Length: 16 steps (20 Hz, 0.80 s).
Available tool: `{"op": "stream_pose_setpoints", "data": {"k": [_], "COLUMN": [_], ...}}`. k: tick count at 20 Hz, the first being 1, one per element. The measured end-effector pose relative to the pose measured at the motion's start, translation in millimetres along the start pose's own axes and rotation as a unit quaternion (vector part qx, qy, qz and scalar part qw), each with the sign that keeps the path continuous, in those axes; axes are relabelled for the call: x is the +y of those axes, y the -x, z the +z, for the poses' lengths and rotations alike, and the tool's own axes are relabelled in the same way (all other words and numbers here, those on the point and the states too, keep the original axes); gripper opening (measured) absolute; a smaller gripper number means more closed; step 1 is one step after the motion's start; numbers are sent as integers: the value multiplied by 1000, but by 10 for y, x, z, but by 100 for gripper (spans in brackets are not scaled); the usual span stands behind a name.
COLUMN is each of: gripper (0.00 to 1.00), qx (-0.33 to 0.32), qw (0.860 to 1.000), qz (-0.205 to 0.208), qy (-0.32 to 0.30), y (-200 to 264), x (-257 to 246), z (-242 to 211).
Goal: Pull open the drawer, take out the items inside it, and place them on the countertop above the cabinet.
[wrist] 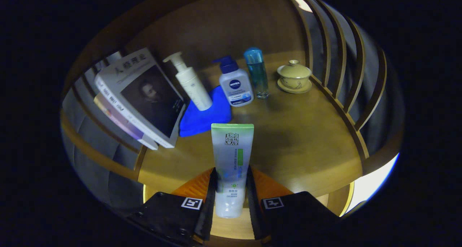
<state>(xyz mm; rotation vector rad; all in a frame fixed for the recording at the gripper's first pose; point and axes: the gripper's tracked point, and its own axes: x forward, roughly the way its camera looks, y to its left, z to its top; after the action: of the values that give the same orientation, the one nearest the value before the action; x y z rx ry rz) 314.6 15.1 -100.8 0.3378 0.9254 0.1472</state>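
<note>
My gripper (231,187) is shut on a white and green tube (232,156), which stands up between the two fingers with its flat crimped end pointing away over the wooden countertop (299,138). Beyond the tube lies a blue cloth (207,113). A white pump bottle (191,82) leans on the cloth. Beside it stand a white bottle with a dark blue pump cap (234,84) and a clear blue bottle (257,73). The tube's cap end sits low between the fingers.
A stack of books (139,99) leans on the left side of the countertop. A pale lidded cup on a saucer (294,76) sits at the back right. Curved wooden slats (339,73) rail the right side, and a wooden back panel (223,26) closes the rear.
</note>
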Motion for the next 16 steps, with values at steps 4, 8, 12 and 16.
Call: {"op": "stream_pose_setpoints", "data": {"k": [4,8,12,16], "gripper": [47,62,92,98], "qx": [-9,-37,-74,-130], "qw": [999,999,997,990], "qz": [-37,-28,-16,-18], "qy": [7,6,15,58], "y": [-260,-299,-115,159], "x": [-120,5,95,150], "z": [-18,39,93,60]}}
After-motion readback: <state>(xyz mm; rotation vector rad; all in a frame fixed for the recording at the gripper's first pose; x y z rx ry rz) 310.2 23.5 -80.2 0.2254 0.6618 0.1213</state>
